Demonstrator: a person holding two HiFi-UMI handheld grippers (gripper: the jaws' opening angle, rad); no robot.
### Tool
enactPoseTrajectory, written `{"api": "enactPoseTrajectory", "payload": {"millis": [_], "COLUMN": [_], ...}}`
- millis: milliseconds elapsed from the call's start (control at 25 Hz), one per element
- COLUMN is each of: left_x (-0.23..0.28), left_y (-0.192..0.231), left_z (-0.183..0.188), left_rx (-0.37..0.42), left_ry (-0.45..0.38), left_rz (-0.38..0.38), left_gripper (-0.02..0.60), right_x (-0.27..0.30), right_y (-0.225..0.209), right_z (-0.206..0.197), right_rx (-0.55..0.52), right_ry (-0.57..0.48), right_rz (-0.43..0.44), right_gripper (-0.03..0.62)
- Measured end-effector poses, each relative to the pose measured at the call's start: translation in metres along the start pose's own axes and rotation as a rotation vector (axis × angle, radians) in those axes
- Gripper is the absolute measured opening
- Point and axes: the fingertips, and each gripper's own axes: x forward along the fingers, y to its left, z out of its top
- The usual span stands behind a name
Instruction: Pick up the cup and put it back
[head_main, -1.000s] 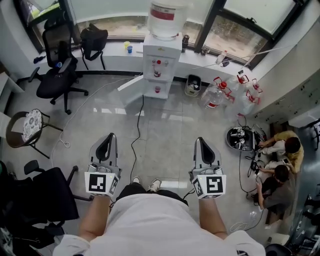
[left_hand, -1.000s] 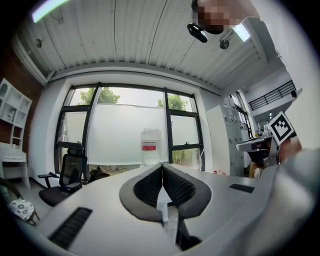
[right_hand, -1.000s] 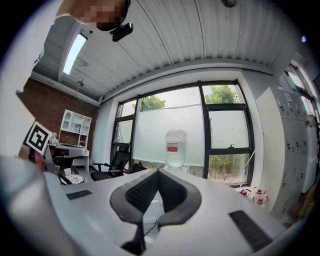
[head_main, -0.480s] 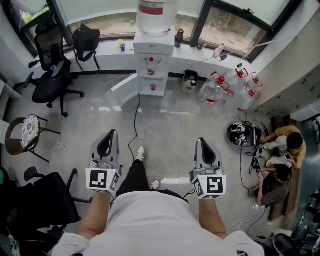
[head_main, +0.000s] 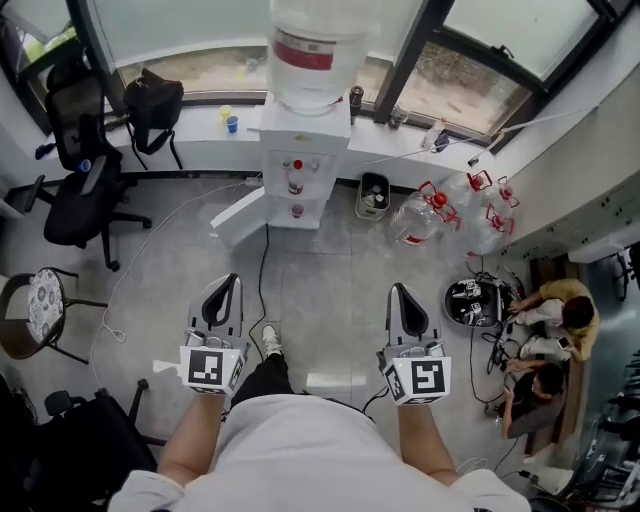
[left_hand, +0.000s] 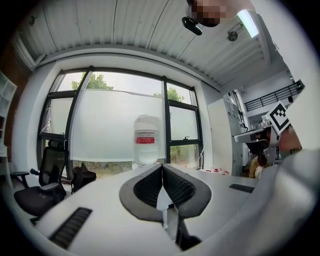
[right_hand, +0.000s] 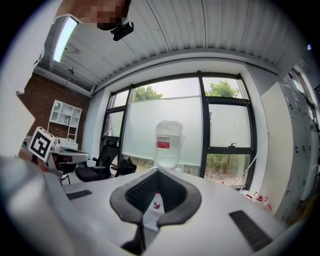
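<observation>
A small blue cup (head_main: 232, 124) and a yellow one (head_main: 225, 112) stand on the white window sill, left of the water dispenser (head_main: 296, 150) with its big bottle (head_main: 312, 45). Both grippers are held side by side at waist height, well short of the dispenser and the sill. My left gripper (head_main: 222, 291) is shut with nothing in it, its tips meeting in the left gripper view (left_hand: 162, 167). My right gripper (head_main: 404, 298) is shut and empty too, tips touching (right_hand: 157, 172). Both gripper views look at the bottle (left_hand: 146, 139) (right_hand: 168, 142). No cup shows in them.
A black cable (head_main: 266, 262) runs over the floor from the dispenser. Office chairs (head_main: 72, 170) stand at the left, and a black bag (head_main: 152, 105) leans by the sill. Several water jugs (head_main: 420, 215) and a bin (head_main: 374, 196) stand right of the dispenser. Two people (head_main: 545, 335) sit at the right.
The person has walked forward: the dispenser and the sill are nearer and larger in the head view. Both grippers stay shut, held side by side as before.
</observation>
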Motion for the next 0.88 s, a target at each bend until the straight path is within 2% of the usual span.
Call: {"api": "enactPoseTrajectory", "payload": {"millis": [280,560,720,880], "left_x": [0.083,0.147,0.171,0.182], "left_y": [0.057,0.055,0.054,0.055], "left_z": [0.009,0.015,0.029,0.027], "left_rx": [-0.024,-0.021,-0.001,0.010], "left_ry": [0.009,0.009,-0.021,0.011], "left_rz": [-0.052,-0.111,-0.071,-0.005], "left_gripper": [0.025,0.025,0.025,0.025], "right_x": [0.087,0.134,0.175,0.214], "right_y": [0.001,-0.028,-0.042,-0.051], "right_z": [0.021,0.016,0.010,0.006], "right_rx": [-0.019,0.010,0.033,0.032], "right_ry": [0.032,0.048,0.037,0.048], "right_rz": [-0.033,-0.057,0.002,0.093], "right_gripper": [0.020,0.020,0.021,0.020]}}
